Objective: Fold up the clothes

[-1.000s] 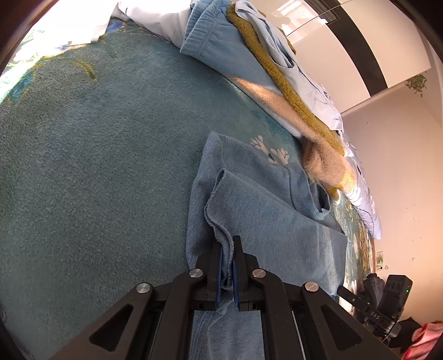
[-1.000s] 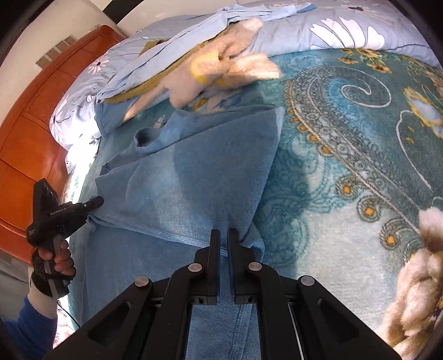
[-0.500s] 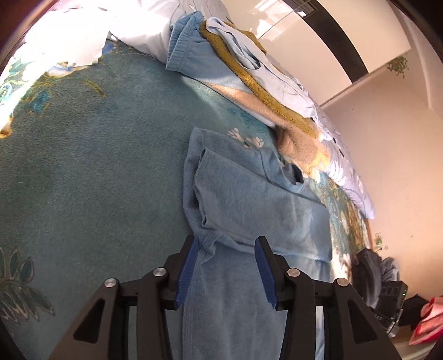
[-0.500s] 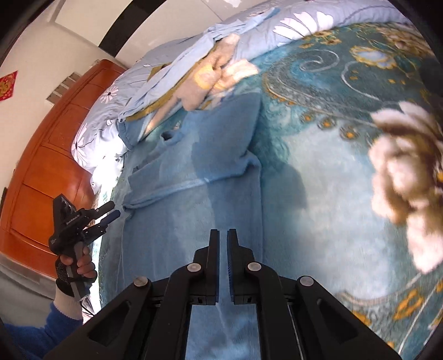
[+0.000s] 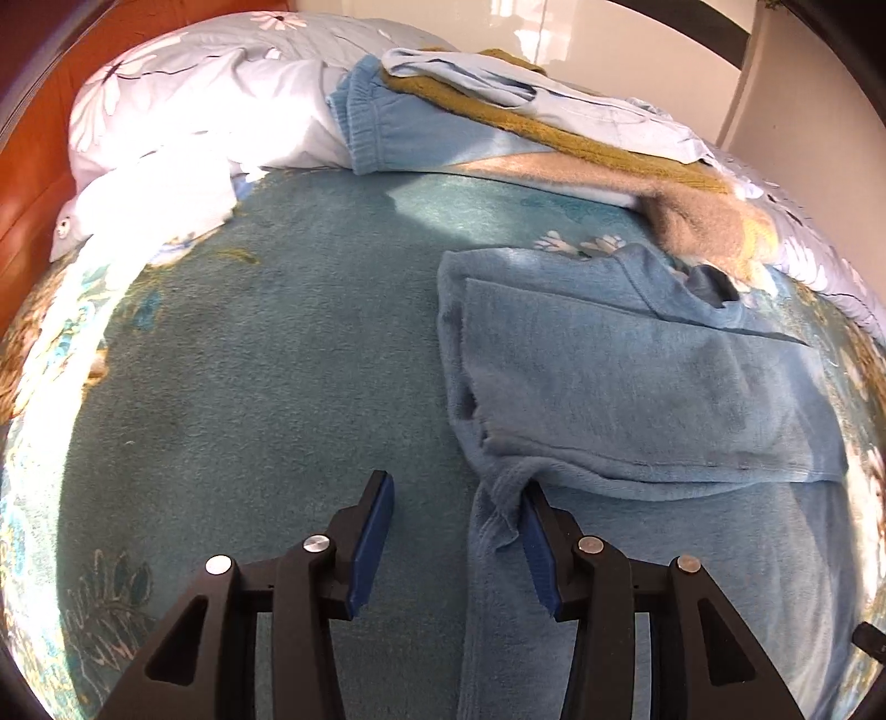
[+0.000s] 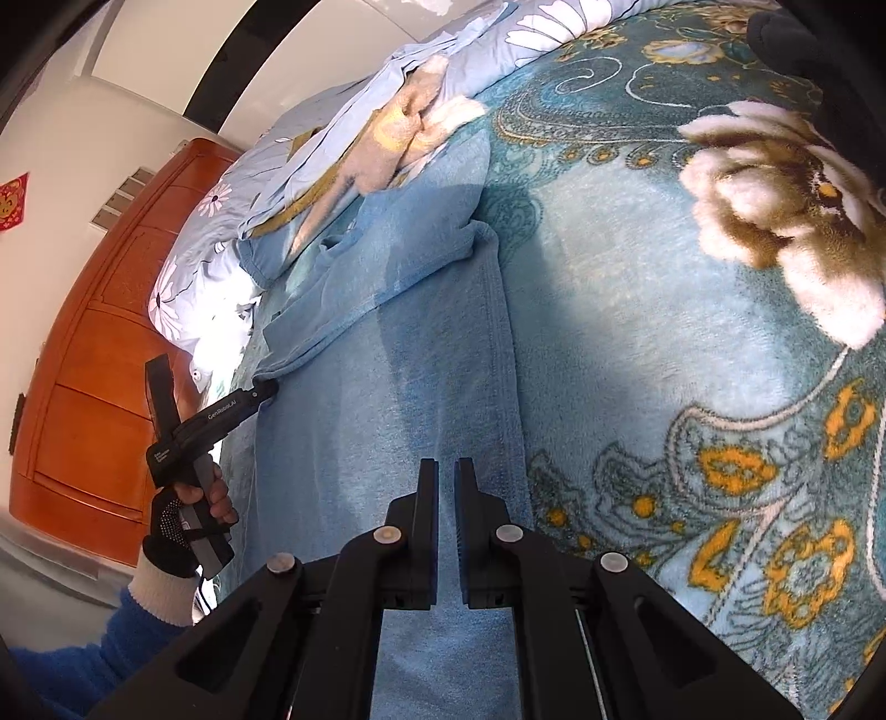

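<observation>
A light blue fleece garment (image 5: 637, 387) lies flat on the bed, one sleeve folded across its body. My left gripper (image 5: 458, 487) stands open at the garment's left edge. The sleeve's bunched end lies between its jaws, against the right finger (image 5: 540, 531), and the pads do not press on it. In the right wrist view the same garment (image 6: 432, 310) runs up the bed, and the left gripper (image 6: 260, 390) touches its left edge, held by a gloved hand (image 6: 177, 515). My right gripper (image 6: 446, 465) is shut just above the garment's lower part, with nothing seen between its fingers.
A teal floral blanket (image 5: 249, 360) covers the bed. Several other clothes (image 5: 526, 127) are piled at the far side beside a flowered pillow (image 5: 194, 111). A wooden cabinet (image 6: 94, 387) stands past the bed's left edge. Something dark (image 6: 803, 39) sits at the blanket's far right.
My left gripper has opened and let go of the sleeve, which now lies folded across the garment; it has drawn back and turned. My right gripper, still shut, has slid down the garment.
</observation>
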A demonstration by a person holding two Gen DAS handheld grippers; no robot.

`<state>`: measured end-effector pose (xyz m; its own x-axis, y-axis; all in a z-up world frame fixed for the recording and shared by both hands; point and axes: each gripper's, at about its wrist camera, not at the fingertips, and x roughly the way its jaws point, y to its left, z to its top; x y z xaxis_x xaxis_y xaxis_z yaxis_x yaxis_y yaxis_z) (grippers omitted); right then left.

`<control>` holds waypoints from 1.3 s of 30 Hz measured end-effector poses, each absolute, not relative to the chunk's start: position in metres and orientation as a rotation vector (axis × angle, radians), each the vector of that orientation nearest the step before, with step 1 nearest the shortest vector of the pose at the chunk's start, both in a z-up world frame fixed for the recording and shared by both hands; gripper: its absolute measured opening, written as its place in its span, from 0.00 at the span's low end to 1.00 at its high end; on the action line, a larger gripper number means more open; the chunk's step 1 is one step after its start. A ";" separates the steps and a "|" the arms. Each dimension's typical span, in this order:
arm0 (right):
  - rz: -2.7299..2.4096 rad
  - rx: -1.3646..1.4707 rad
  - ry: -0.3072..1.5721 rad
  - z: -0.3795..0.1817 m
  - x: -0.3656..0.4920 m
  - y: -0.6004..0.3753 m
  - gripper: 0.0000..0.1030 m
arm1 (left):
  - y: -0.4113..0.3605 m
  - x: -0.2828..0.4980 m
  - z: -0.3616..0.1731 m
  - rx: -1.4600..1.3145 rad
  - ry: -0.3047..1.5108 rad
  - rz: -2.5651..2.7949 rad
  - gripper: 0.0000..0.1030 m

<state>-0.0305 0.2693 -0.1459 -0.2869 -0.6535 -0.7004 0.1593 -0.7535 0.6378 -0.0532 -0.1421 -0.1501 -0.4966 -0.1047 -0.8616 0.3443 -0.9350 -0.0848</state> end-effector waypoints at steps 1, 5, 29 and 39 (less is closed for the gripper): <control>-2.074 1.450 -0.621 -0.147 -0.030 0.269 0.05 | -0.144 -0.051 -0.150 1.398 0.365 -2.479 0.49; -2.063 1.470 -0.643 -0.155 -0.029 0.272 0.05 | -0.147 -0.044 -0.151 1.367 0.361 -2.469 0.55; -2.092 1.397 -0.524 -0.129 -0.152 0.194 0.19 | -0.135 -0.088 -0.133 1.589 0.838 -2.678 0.58; -2.074 1.482 -0.591 -0.150 -0.164 0.205 0.20 | -0.136 -0.086 -0.138 1.618 0.836 -2.644 0.58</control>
